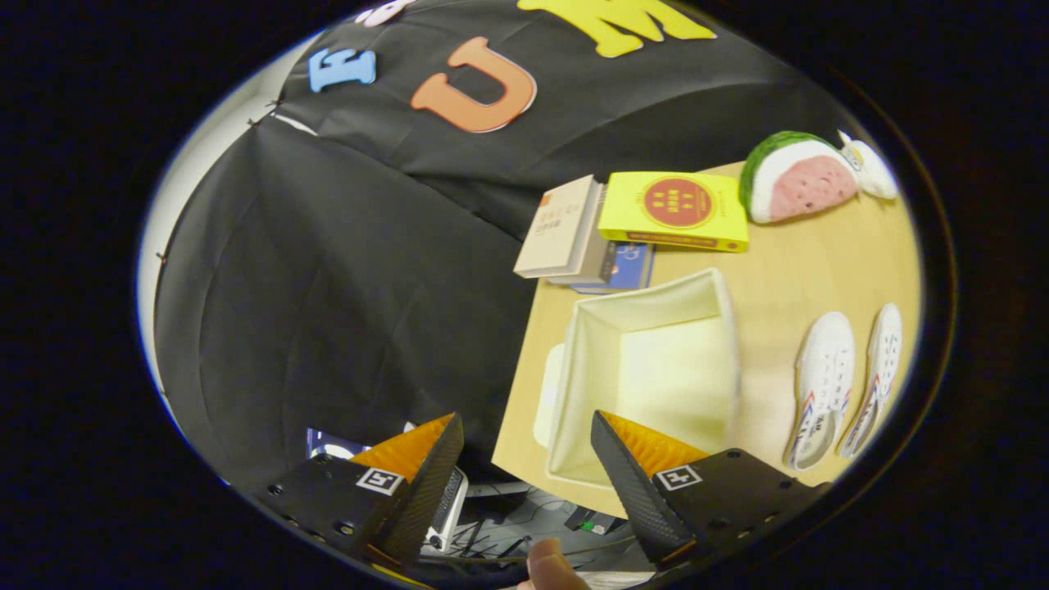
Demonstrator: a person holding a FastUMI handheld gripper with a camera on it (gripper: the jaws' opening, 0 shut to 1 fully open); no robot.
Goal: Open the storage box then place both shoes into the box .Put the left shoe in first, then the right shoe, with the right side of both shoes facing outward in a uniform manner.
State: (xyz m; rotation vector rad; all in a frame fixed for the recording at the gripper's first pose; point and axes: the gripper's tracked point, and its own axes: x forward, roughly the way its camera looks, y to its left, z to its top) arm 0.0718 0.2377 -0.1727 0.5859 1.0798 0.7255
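A cream fabric storage box (721, 328) stands open on the wooden table, just ahead of my right finger, with nothing inside it. Its lid (547, 393) lies flat against the box's left side. Two white shoes lie side by side to the right of the box: one shoe (824, 385) nearer the box, the other shoe (877, 373) beyond it. My gripper (527, 434) is open, held above the table's left edge, with nothing between its fingers. The view is tilted.
Beyond the box lie a beige book (561, 229), a blue book (627, 270) under it and a yellow book (676, 211). A watermelon-slice toy (799, 176) sits at the far end of the table (787, 270). A fingertip (549, 567) shows below the fingers.
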